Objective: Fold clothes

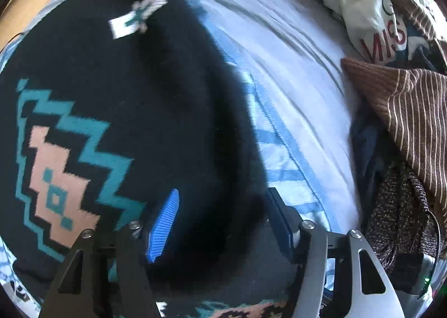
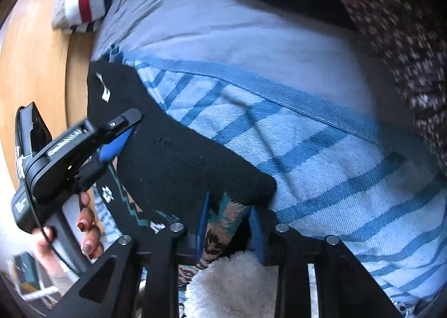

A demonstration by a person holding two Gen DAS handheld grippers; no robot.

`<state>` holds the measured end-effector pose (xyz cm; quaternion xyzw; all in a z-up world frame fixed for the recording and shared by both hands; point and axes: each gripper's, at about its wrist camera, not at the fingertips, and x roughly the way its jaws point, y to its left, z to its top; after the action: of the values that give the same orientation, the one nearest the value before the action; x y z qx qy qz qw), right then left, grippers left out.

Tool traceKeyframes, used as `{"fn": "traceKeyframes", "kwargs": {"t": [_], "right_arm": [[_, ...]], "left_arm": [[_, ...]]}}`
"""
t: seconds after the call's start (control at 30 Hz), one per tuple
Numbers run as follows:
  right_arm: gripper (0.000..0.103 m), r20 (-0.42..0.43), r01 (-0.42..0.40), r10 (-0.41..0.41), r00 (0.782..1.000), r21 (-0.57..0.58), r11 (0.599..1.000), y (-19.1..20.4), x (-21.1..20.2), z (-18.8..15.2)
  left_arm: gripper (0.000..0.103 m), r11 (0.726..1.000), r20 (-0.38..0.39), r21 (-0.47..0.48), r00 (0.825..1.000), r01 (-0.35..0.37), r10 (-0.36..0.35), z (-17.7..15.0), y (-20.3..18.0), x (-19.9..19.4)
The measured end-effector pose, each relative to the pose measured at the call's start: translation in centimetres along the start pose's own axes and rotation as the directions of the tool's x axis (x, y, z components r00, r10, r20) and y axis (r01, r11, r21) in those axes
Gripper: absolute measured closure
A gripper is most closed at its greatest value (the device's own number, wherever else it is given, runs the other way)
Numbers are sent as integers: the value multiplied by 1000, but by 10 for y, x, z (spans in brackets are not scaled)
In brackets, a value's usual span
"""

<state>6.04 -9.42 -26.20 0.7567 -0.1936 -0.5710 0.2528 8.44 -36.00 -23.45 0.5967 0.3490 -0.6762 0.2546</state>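
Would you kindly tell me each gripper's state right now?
Left gripper: open, over the black sweater.
Right gripper: closed on the black sweater's patterned edge.

The right gripper (image 2: 229, 230) has its blue-padded jaws set on either side of the patterned teal-and-tan edge of a black knitted sweater (image 2: 178, 156), with cloth between the pads (image 2: 201, 223), though whether they press on it cannot be told. At the left of the frame, a hand (image 2: 83, 231) holds the left gripper (image 2: 117, 136), whose blue pad rests at the sweater's black upper surface. The sweater lies over a pale blue blanket with darker blue stripes (image 2: 321, 156) on a light grey bedsheet (image 2: 223, 19); a fluffy white fabric (image 2: 232, 284) sits at the bottom edge.
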Motion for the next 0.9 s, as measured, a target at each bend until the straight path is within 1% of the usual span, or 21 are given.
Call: {"fn": "traceKeyframes", "kwargs": {"t": [0.03, 0.07, 0.1, 0.13, 0.17, 0.2, 0.23, 0.3, 0.4, 0.43, 0.5, 0.57, 0.6, 0.63, 0.67, 0.7, 0.73, 0.77, 0.8, 0.87, 0.9], "right_arm": [[70, -14, 1, -1, 1000, -8, 1000, -1, -1, -1], [71, -29, 0, -1, 1000, -16, 1000, -3, -2, -2], [73, -44, -1, 0, 999, -23, 1000, -1, 1, -4], [75, -43, -1, 0, 999, -21, 1000, 0, 2, -7], [84, -37, 4, -5, 999, -22, 1000, 1, 2, -9], [90, -20, 8, -8, 1000, -27, 1000, 1, 0, -11], [95, -2, 11, -11, 1000, -33, 999, 1, -3, -12], [96, 62, -4, 5, 998, -26, 1000, -4, -18, -8], [96, 170, 3, 6, 985, -52, 999, -4, -36, 4], [96, 183, 1, 7, 983, -46, 999, -6, -40, 9], [96, 149, 0, 1, 989, -10, 1000, -12, -34, 20], [93, 100, 19, -20, 995, 9, 1000, -18, -25, 26], [89, 81, 31, -31, 996, 4, 1000, -17, -23, 26], [76, 65, 41, -41, 997, -1, 999, -16, -21, 26], [63, 48, 52, -52, 998, -7, 999, -16, -19, 25], [58, 49, 71, -71, 996, -2, 997, -15, -22, 24], [47, 70, 100, -100, 993, 0, 995, -14, -29, 23], [45, 98, 119, -117, 988, -10, 993, -11, -35, 21], [45, 129, 132, -127, 983, -31, 991, -8, -44, 21], [44, 188, 168, -151, 971, -81, 982, 0, -65, 20], [44, 205, 180, -157, 966, -102, 978, 5, -70, 20]], "left_arm": [[42, 1000, -17, -9, 1000, 26, -26, 0, 1, 2], [63, 999, -40, -14, 998, 37, -38, 0, -1, 6], [76, 999, -64, -19, 997, 47, -48, 1, -2, 10], [92, 999, -70, -11, 997, 41, -42, 2, -7, 13], [93, 999, -74, -1, 997, 34, -34, 4, -11, 16], [93, 1000, -77, 8, 997, 27, -26, 5, -16, 19], [93, 999, -65, 18, 998, 27, -26, 8, -21, 19], [93, 997, -39, 18, 996, 77, -76, 17, -31, 16], [94, 995, -21, 36, 995, 97, -97, 33, -47, 24], [94, 994, -32, 45, 995, 95, -93, 35, -52, 32], [94, 996, -40, 44, 996, 82, -80, 39, -58, 48], [93, 996, -2, 29, 997, 78, -78, 42, -59, 52], [93, 996, 11, 14, 996, 84, -84, 43, -58, 53], [92, 995, 16, -2, 995, 98, -98, 44, -55, 53], [87, 990, 33, -30, 990, 138, -137, 43, -51, 49], [80, 982, 62, -50, 982, 183, -180, 40, -46, 42], [64, 971, 93, -68, 970, 229, -223, 37, -41, 34], [53, 953, 143, -87, 950, 292, -278, 31, -32, 20], [50, 929, 196, -102, 923, 356, -332, 25, -23, 5], [48, 887, 303, -135, 870, 443, -388, 7, 1, -27], [48, 882, 338, -162, 865, 442, -371, -3, 10, -40]]}}
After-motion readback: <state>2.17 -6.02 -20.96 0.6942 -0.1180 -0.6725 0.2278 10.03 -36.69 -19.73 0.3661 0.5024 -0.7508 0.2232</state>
